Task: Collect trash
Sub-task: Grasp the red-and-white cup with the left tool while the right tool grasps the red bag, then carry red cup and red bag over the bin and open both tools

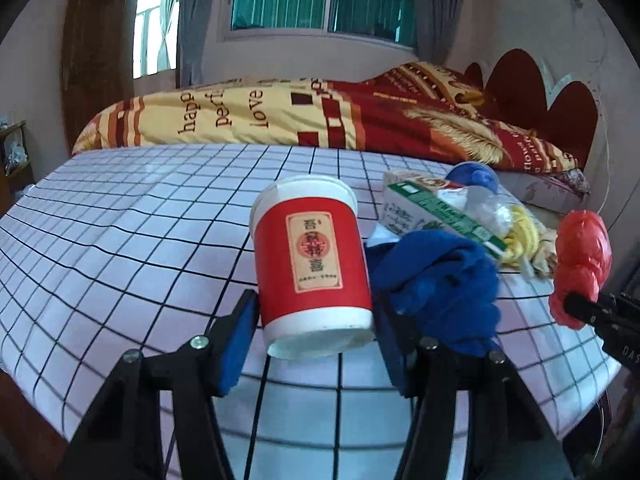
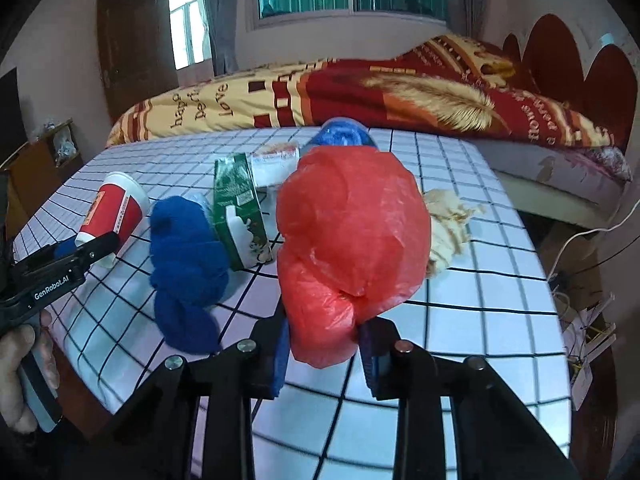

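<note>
Two grips: left gripper (image 1: 316,320) clamps the light, crushable paper cup (image 1: 314,256) low near its base, at the table's (image 1: 120,220) near edge; right gripper (image 2: 322,344) pinches the soft, slippery red plastic bag (image 2: 352,240) by its bunched end.

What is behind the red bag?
Behind the red bag a blue bowl peeks out at the top, and crumpled tan paper shows on its right. The bag covers the rest of the bowl, so what the bowl holds cannot be seen.
</note>
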`<control>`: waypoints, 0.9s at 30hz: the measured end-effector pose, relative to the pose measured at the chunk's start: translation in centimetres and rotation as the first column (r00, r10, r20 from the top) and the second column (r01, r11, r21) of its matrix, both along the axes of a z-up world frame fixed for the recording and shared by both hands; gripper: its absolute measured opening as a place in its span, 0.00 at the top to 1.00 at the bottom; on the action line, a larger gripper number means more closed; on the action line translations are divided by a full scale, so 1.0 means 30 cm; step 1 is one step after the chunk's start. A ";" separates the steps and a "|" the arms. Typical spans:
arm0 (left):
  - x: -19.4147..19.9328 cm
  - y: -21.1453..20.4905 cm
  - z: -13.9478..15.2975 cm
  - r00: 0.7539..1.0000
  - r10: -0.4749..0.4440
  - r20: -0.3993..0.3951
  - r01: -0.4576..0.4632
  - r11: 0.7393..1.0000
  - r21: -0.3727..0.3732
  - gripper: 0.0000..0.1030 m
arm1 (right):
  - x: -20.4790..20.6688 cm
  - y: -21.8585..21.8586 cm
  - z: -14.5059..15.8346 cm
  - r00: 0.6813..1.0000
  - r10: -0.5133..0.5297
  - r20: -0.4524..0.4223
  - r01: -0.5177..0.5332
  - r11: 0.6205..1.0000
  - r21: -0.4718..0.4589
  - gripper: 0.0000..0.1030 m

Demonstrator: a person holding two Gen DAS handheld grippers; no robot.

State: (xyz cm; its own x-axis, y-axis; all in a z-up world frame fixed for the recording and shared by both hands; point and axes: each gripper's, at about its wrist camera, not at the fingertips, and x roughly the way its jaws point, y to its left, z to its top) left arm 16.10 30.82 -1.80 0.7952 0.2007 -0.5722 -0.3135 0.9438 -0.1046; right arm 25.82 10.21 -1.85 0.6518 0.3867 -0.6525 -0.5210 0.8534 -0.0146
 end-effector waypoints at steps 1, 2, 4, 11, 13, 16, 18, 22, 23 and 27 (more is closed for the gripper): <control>-0.013 -0.008 0.007 1.000 -0.004 0.005 0.004 1.000 0.000 0.43 | -0.015 -0.011 0.013 1.000 0.000 0.011 0.000 1.000 0.003 0.69; -0.027 -0.020 0.015 1.000 -0.010 0.008 0.010 1.000 0.002 0.43 | -0.030 -0.024 0.026 1.000 0.001 0.021 -0.001 1.000 0.007 0.69; -0.061 -0.053 0.030 0.999 -0.027 0.021 0.027 1.000 0.005 0.43 | -0.064 -0.052 0.052 0.999 0.000 0.043 0.000 1.000 0.004 0.69; -0.134 -0.214 0.077 0.987 -0.148 0.056 0.147 0.989 0.021 0.43 | -0.187 -0.206 0.119 0.994 -0.049 0.096 0.047 0.999 0.023 0.69; -0.151 -0.275 0.087 0.981 -0.182 0.066 0.181 0.983 0.027 0.43 | -0.228 -0.265 0.134 0.991 -0.070 0.111 0.067 0.997 0.027 0.69; -0.160 -0.348 0.096 0.970 -0.234 0.071 0.232 0.972 0.026 0.43 | -0.282 -0.361 0.143 0.987 -0.100 0.127 0.098 0.995 0.019 0.69; -0.164 -0.410 0.099 0.960 -0.270 0.072 0.268 0.963 0.030 0.44 | -0.310 -0.429 0.146 0.983 -0.125 0.133 0.124 0.992 0.013 0.69; -0.158 -0.509 0.108 0.938 -0.338 0.071 0.336 0.941 0.038 0.44 | -0.358 -0.566 0.151 0.972 -0.181 0.147 0.184 0.983 -0.003 0.69; -0.160 -0.544 0.110 0.930 -0.360 0.072 0.358 0.933 0.044 0.44 | -0.369 -0.598 0.153 0.969 -0.196 0.151 0.199 0.980 -0.005 0.69; -0.153 -0.653 0.117 0.901 -0.428 0.069 0.425 0.903 0.059 0.44 | -0.399 -0.743 0.159 0.948 -0.275 0.158 0.276 0.961 0.017 0.69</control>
